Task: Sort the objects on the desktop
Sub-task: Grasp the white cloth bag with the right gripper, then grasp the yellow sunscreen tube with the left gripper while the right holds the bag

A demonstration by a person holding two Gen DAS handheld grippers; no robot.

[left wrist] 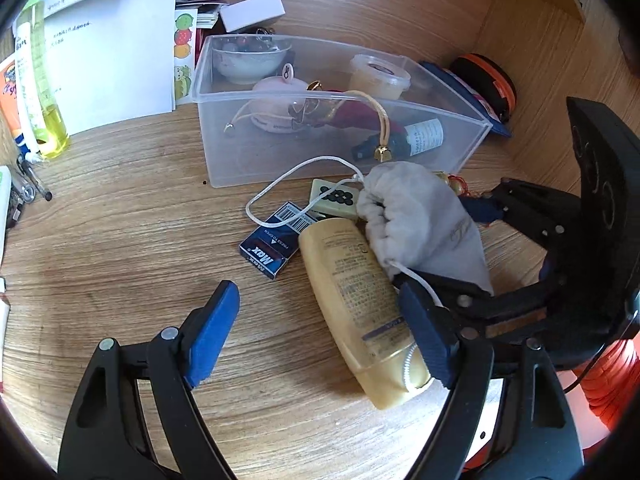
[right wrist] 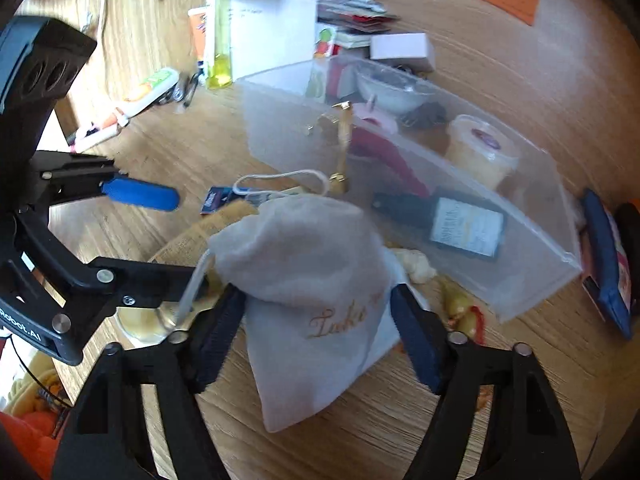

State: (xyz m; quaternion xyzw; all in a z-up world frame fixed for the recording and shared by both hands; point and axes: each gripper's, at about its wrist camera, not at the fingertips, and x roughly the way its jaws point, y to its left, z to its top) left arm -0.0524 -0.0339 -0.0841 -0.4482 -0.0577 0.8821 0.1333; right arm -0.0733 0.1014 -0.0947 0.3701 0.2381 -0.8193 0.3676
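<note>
A grey drawstring pouch (right wrist: 308, 276) lies on the wooden desk in front of a clear plastic bin (right wrist: 532, 272). My right gripper (right wrist: 316, 328) is open, its pads on either side of the pouch. In the left wrist view the pouch (left wrist: 424, 224) rests against a yellow lotion bottle (left wrist: 356, 300). My left gripper (left wrist: 320, 336) is open, its right pad over the bottle's cap end. A blue staple box (left wrist: 270, 250) and a mahjong tile (left wrist: 334, 198) lie beside them. The bin (left wrist: 212, 136) holds a bowl, a tub, a pink case and a dark bottle.
Papers (left wrist: 112, 48), tubes and a yellow bottle (left wrist: 48, 120) lie at the far left. A white box (left wrist: 252, 10) sits behind the bin. A blue booklet (right wrist: 608, 264) and an orange-rimmed round object (left wrist: 492, 80) lie right of the bin. A wooden wall (left wrist: 552, 100) stands at the right.
</note>
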